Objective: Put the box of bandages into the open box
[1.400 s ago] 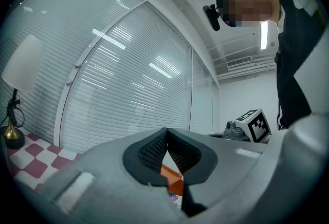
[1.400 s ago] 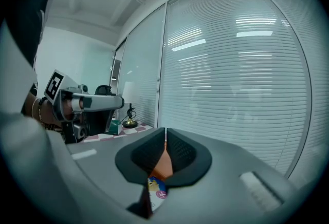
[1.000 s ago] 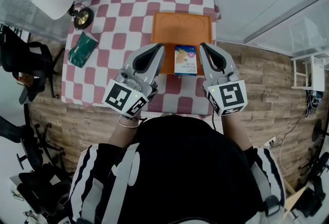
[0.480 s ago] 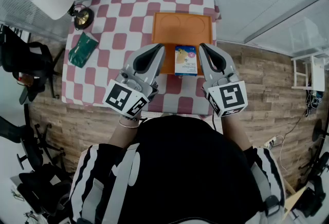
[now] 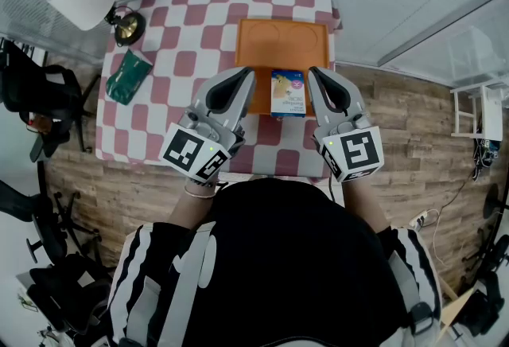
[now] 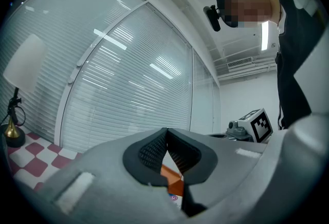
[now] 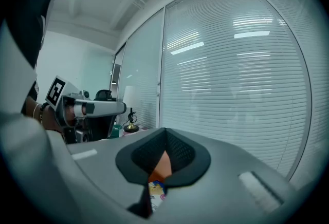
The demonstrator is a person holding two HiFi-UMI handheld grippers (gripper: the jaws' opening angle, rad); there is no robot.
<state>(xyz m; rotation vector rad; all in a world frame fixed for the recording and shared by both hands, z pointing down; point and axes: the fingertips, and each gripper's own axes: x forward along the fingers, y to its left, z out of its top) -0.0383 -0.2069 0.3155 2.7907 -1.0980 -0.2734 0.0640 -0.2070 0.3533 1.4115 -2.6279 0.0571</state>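
No legible text or numbers

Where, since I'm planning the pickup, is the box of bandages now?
In the head view, the box of bandages sits at the near edge of the orange open box, between the left claw and the right claw.

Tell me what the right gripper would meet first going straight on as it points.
Probably the right rim of the orange open box: the shut right gripper points past the box of bandages, which lies to its left. Height is unclear; it might clear the rim and reach the blinds.
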